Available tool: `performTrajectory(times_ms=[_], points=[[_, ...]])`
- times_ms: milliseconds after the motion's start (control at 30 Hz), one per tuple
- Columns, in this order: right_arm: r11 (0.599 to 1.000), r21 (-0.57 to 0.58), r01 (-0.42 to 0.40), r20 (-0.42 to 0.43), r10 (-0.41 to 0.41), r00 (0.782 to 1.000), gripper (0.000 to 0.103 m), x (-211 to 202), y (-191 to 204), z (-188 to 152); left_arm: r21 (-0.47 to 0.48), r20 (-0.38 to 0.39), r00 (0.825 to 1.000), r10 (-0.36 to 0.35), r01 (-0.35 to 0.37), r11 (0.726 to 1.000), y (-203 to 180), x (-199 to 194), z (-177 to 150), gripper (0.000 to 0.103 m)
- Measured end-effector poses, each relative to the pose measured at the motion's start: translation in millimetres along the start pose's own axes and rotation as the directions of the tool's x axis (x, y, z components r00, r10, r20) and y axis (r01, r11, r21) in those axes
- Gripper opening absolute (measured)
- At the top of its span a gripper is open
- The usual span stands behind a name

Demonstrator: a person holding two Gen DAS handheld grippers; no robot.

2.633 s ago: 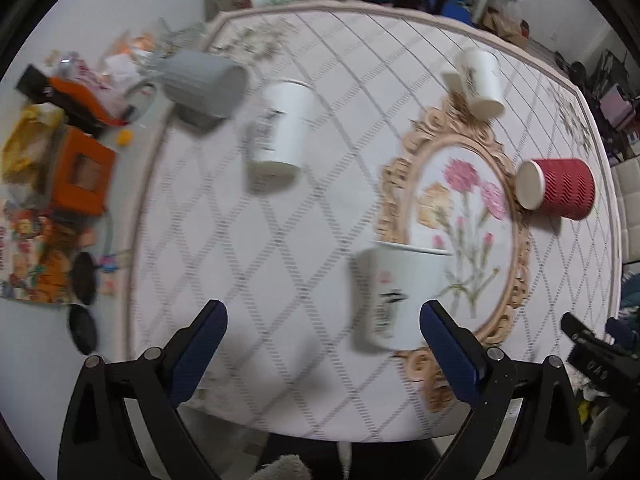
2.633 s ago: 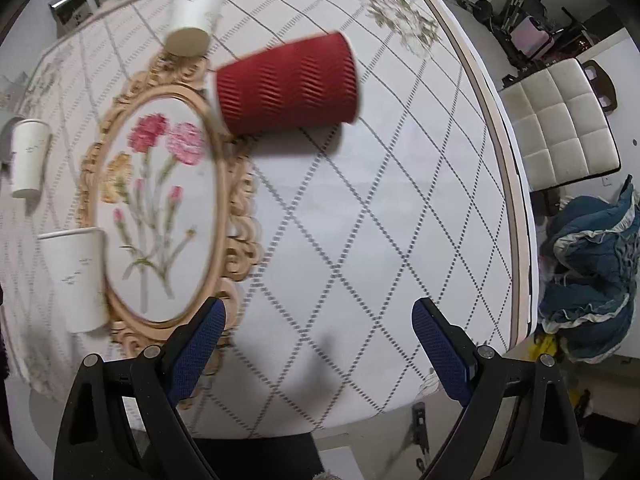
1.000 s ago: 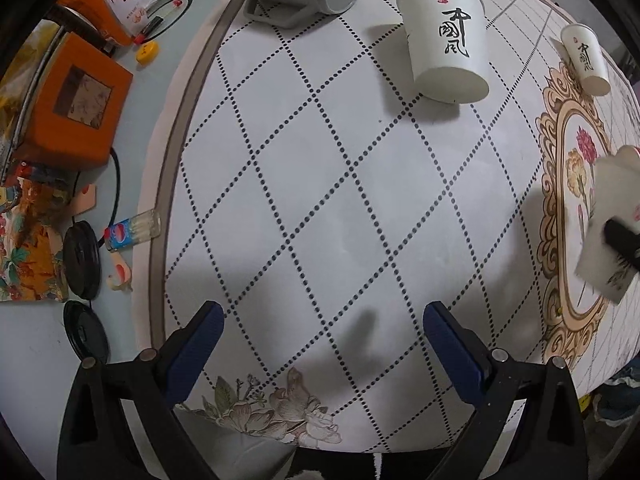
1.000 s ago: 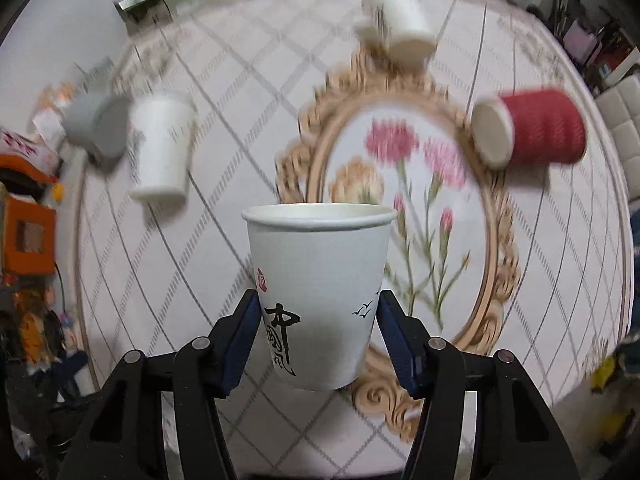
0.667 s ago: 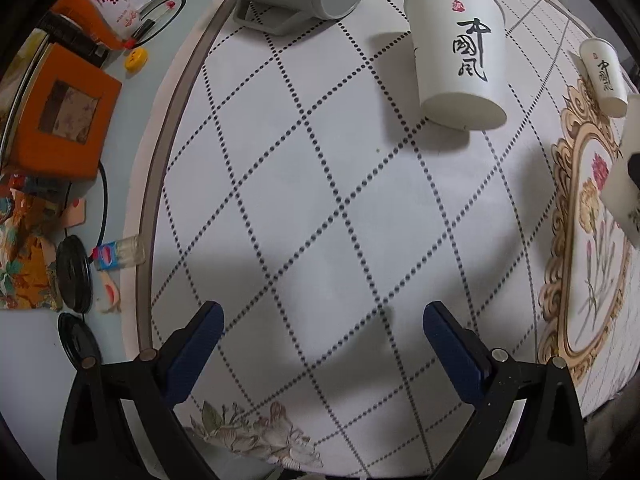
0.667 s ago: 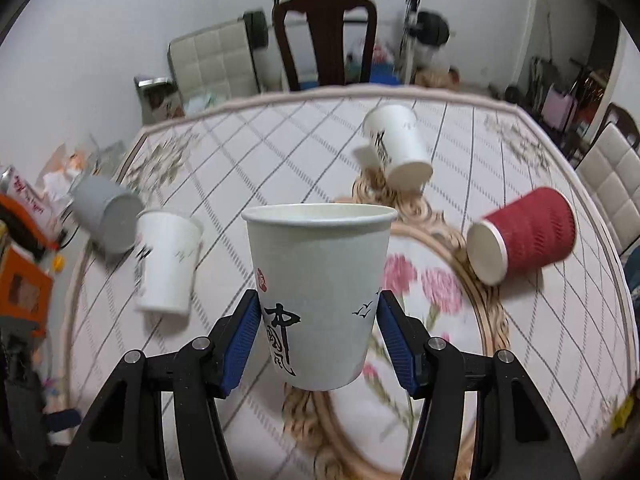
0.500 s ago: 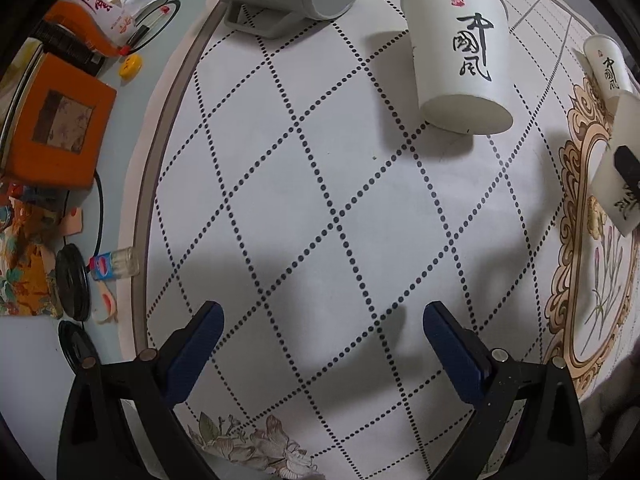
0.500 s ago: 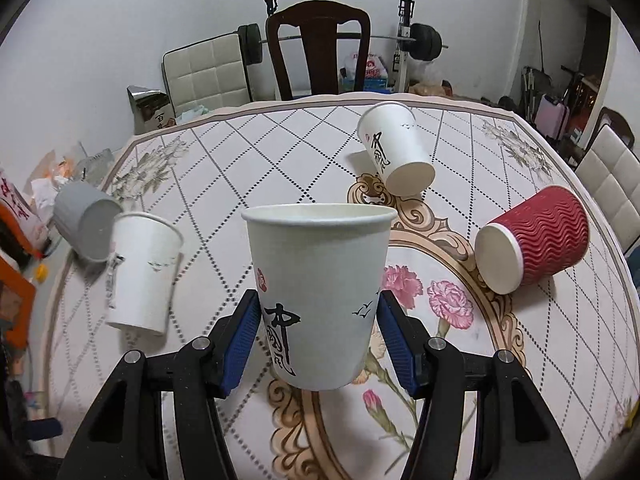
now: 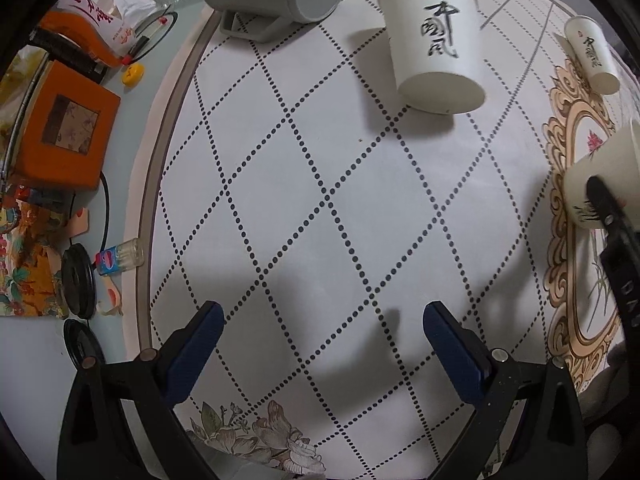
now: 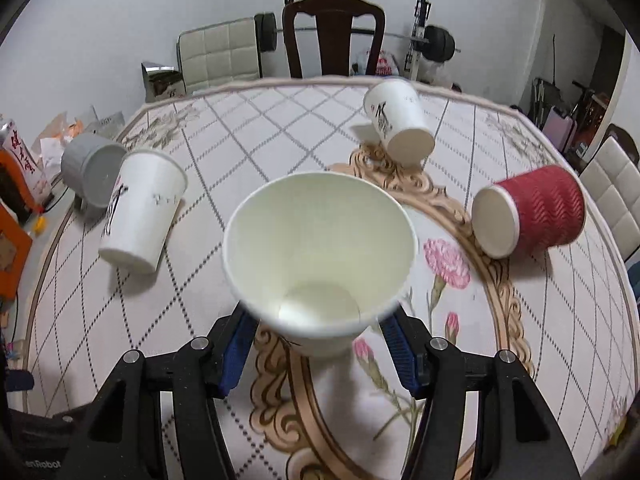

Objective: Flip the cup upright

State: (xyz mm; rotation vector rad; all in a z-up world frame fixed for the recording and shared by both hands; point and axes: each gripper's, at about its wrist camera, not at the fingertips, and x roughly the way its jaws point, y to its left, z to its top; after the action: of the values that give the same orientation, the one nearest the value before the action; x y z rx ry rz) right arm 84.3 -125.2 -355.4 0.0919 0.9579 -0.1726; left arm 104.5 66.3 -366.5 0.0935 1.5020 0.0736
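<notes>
1. Fingers: right gripper (image 10: 320, 340) clamps the cup (image 10: 320, 256) low on its wall; left gripper (image 9: 320, 344) wide, holding nothing.
2. Cup mouth-up, empty, tilted toward camera, over the tabletop (image 10: 280, 128) middle; contact unclear.
3. Step: setting down. Next: level it, seat it, release.
4. Four other cups lie sideways.

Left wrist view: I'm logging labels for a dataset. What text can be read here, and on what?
"中國風": black brush script on the lying white cup.
Unreadable: marks on the small far cup, the held cup and the red-lettered pack.
</notes>
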Motion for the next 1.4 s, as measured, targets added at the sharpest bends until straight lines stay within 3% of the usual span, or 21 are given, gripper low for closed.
performTrajectory(times_ms=[67,300,467,733,933,1167,1400], points=[[1.000,0.002,-0.005,-0.009,0.005,1.000,0.063,-4,-1,-5,0.012,0.019,1.000,0.005,-0.005,1.000,-3,-7,-3,0.102],[1.000,0.000,0.023,-0.024,-0.023,0.999,0.089,-38,-8,-17,0.042,0.094,0.996,0.003,-0.007,0.999,-6,-37,-19,0.102],[0.998,0.026,0.062,-0.048,-0.061,0.997,0.102,-78,-22,-18,0.049,0.156,0.988,-0.010,0.002,0.999,-17,-81,-44,0.102],[0.995,0.029,0.097,-0.023,-0.096,0.995,0.103,-176,-51,-10,0.041,0.297,0.954,-0.046,0.036,0.999,-14,-159,-83,0.102],[0.996,0.025,0.080,0.046,-0.081,0.996,0.103,-268,-70,-1,0.020,0.414,0.907,-0.074,0.072,0.997,-15,-235,-125,0.102],[0.997,-0.012,0.078,0.076,-0.077,0.994,0.103,-346,-82,-2,-0.009,0.501,0.863,-0.057,0.071,0.997,-8,-301,-170,0.102],[0.999,-0.029,0.038,0.083,-0.036,0.996,0.103,-402,-86,-9,-0.026,0.524,0.850,-0.046,0.070,0.997,7,-337,-199,0.102]])
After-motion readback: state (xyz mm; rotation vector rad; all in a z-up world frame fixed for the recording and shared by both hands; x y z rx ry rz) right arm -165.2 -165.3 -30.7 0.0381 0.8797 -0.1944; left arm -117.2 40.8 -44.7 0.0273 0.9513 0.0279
